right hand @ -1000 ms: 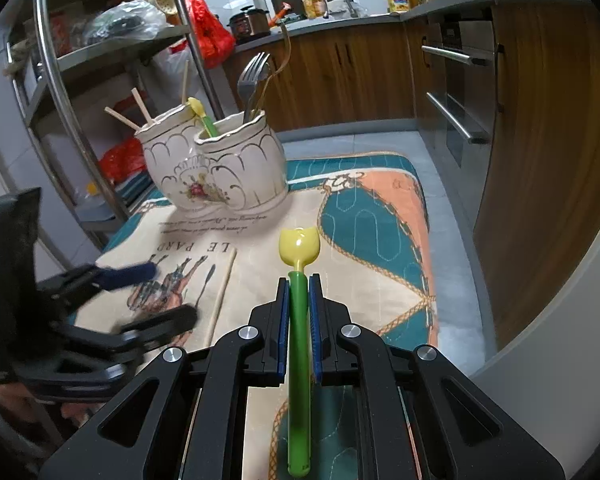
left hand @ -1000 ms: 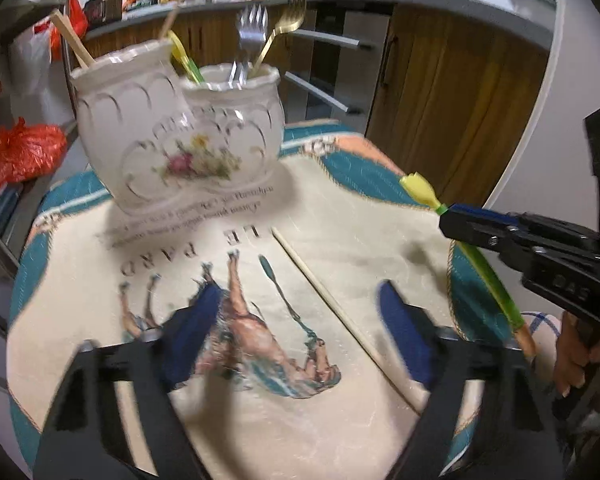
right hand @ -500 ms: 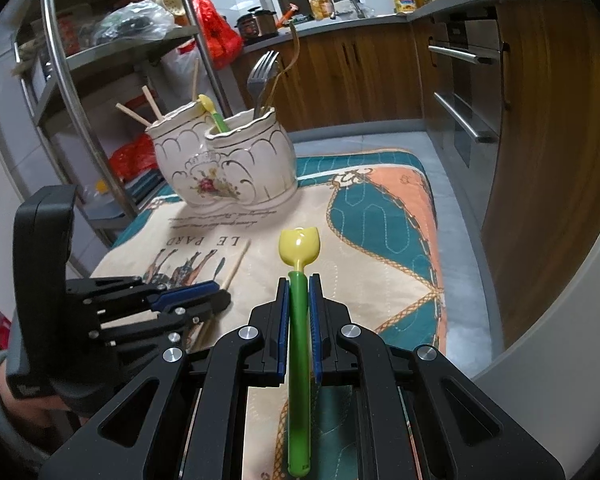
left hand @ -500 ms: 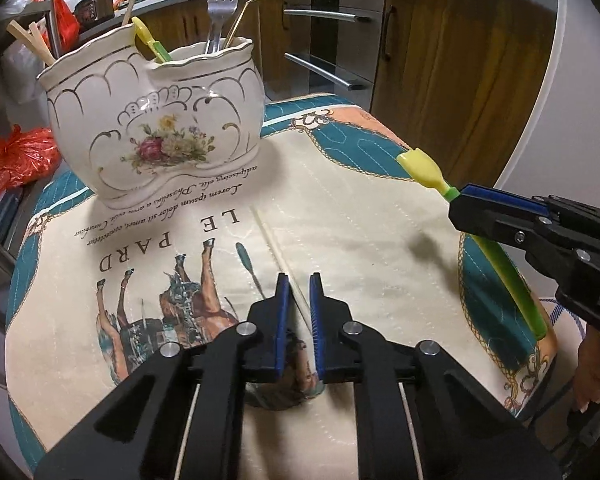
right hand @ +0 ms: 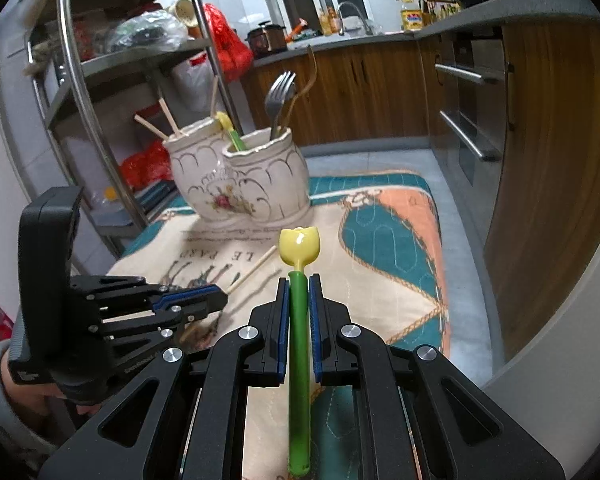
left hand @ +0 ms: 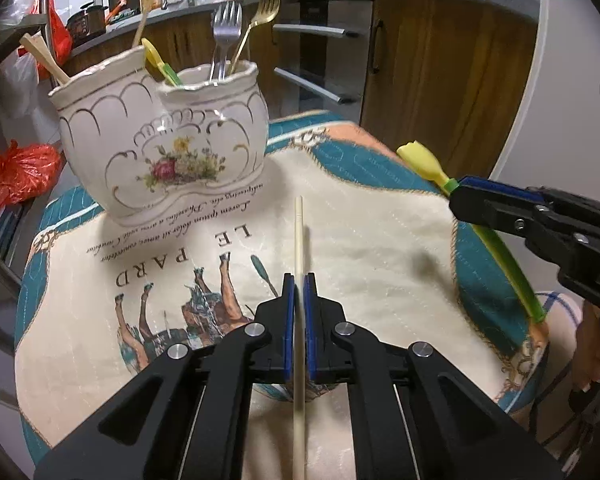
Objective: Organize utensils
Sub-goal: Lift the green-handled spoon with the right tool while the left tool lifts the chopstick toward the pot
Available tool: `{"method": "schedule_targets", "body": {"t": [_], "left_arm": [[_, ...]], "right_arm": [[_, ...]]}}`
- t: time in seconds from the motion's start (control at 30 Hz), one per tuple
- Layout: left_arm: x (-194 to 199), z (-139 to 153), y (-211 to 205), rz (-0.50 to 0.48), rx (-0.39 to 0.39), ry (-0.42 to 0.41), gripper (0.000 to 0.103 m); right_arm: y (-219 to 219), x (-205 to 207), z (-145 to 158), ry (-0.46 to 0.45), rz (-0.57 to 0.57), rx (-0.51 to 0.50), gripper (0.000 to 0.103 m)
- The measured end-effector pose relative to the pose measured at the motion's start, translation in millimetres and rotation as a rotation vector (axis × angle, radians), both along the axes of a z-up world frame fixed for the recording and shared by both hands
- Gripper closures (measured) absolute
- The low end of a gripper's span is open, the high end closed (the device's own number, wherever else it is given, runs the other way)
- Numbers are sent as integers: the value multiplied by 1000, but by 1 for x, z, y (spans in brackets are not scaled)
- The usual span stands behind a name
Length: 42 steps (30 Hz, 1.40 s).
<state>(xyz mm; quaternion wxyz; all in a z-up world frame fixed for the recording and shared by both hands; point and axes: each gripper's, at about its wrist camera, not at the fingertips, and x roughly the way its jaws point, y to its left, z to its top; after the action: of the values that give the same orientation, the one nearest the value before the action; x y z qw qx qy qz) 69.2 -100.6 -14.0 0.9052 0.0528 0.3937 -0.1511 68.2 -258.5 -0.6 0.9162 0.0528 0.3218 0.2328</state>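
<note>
My left gripper is shut on a pale wooden chopstick, which juts forward over the printed cloth; from the right wrist view that gripper sits low at the left with the chopstick sticking out past it. My right gripper is shut on a green-handled spoon with a yellow tulip head, held above the cloth; it also shows at the right of the left wrist view as the gripper and spoon. A white floral two-pot ceramic holder stands behind, with forks, chopsticks and another yellow-green spoon in it.
The cloth covers a small table whose right and near edges drop to the floor. A metal shelf rack with red bags stands at the left. Wooden kitchen cabinets with metal handles run along the right and back.
My left gripper went from wide open to shut on the chopstick, which now sits lifted between its pads. The right gripper kept its hold on the spoon and barely shifted.
</note>
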Motion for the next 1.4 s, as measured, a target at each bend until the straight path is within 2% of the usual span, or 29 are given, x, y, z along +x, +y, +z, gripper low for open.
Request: {"method": "schedule_targets", "body": {"t": [0.2,0.53,0.73,1.03,1.23,1.4], "left_arm": [[-10,17,22,-22,-53,-83,98],[-8,35,62,-21,-102,-139,98],[-1,55,76,-25,-162,-204,98],[20,109,92,-39,-272,-372,98],[54,152,115,-19,-380,-497,98],[84,164,130,-19,-489,-557,98]], "right_arm": [[5,1,4,-19,11,5,92],[18,9,2,-16,15,-23,92],[21,21,8,-24,10,-15,92],[33,55,55,-161,34,70,92],[46,84,83,-256,64,161,92],[59,112,92,-312,68,228,92]]}}
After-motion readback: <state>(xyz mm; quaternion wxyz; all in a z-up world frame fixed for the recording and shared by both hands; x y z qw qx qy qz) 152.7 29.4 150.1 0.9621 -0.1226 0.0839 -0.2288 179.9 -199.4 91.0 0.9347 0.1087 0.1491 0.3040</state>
